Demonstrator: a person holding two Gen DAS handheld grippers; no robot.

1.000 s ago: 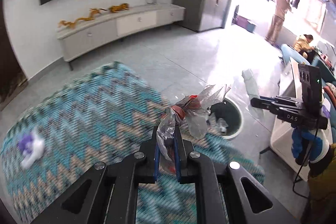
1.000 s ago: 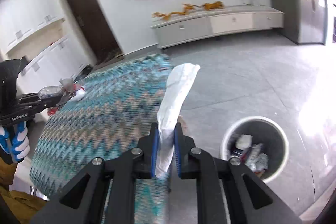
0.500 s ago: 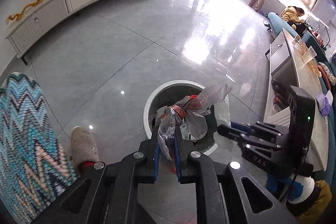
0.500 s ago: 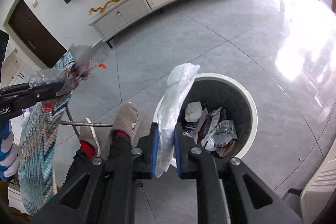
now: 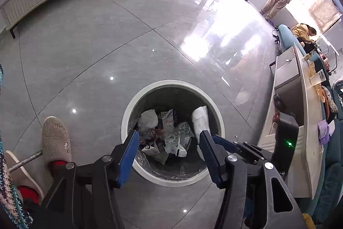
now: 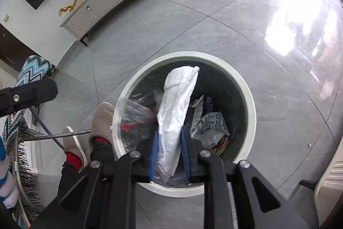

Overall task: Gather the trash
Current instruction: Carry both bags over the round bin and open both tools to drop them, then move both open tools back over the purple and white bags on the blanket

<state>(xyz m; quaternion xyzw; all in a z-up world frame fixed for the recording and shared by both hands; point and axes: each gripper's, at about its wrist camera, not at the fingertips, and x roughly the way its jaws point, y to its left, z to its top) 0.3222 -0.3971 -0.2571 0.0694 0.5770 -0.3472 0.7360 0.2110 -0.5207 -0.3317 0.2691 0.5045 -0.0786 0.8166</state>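
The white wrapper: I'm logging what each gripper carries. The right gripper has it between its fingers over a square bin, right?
Not quite: the bin is round, as the right wrist view shows. The rest stands: the white wrapper is between the right gripper fingers, whose jaws are opening, above the bin.

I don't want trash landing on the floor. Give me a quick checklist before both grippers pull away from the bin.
1. Left gripper over the bin: ok.
2. Left jaws opening with nothing between them: ok.
3. Right gripper over the bin: ok.
4. White wrapper released: not ok; jaws opening, wrapper between the pads, contact unclear.
5. Clear plastic bag fully inside the bin: cannot tell; it is blurred at the rim.
6. Slippered foot apart from the bin: cannot tell.
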